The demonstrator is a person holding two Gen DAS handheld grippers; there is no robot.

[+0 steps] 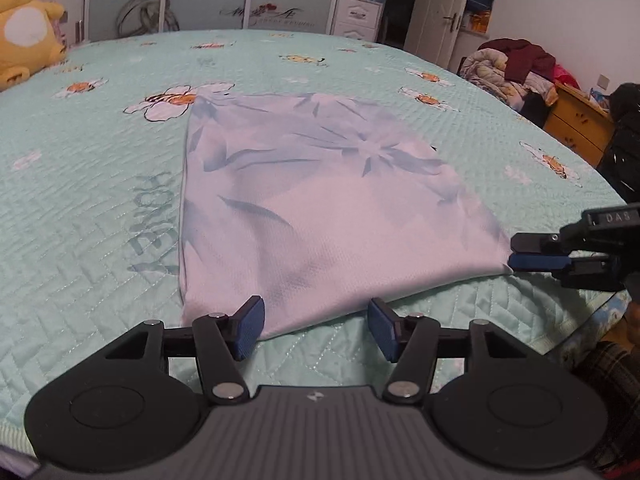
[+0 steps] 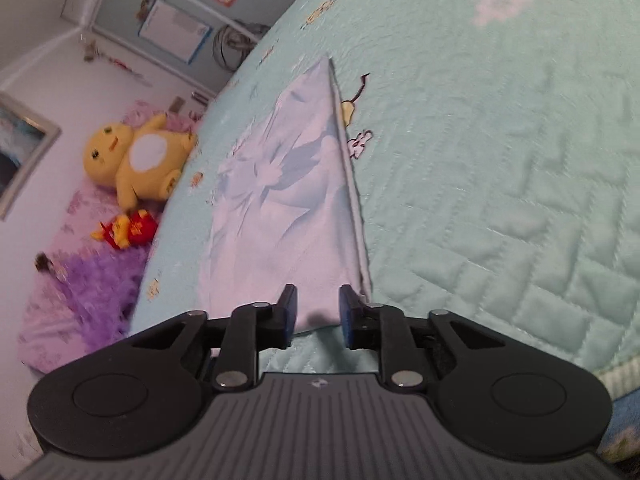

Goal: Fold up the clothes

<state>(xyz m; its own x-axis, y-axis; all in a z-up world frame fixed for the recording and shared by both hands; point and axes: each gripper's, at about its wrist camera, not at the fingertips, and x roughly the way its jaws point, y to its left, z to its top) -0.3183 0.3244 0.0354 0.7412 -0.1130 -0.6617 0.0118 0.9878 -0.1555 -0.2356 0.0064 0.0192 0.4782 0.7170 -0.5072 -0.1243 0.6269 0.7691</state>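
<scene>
Folded cloth [image 1: 320, 200] lies flat on the bed [image 1: 80, 208]. Left gripper [image 1: 316, 328] hangs spread at the cloth's near edge; right gripper [image 2: 313, 312], jaws parted, straddles its corner without pinching.

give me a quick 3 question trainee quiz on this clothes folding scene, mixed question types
1. True or false: the folded garment lies flat on the green quilted bedspread.
2. Multiple choice: where is the right gripper relative to the garment? A) at its far edge by the yellow plush toy; B) at its near right corner; C) over its middle.
3. Short answer: how do the jaws of the left gripper stand, and is any cloth pinched between them?

Key
1. True.
2. B.
3. Open and apart, at the garment's near edge, with no cloth pinched between them.
</scene>
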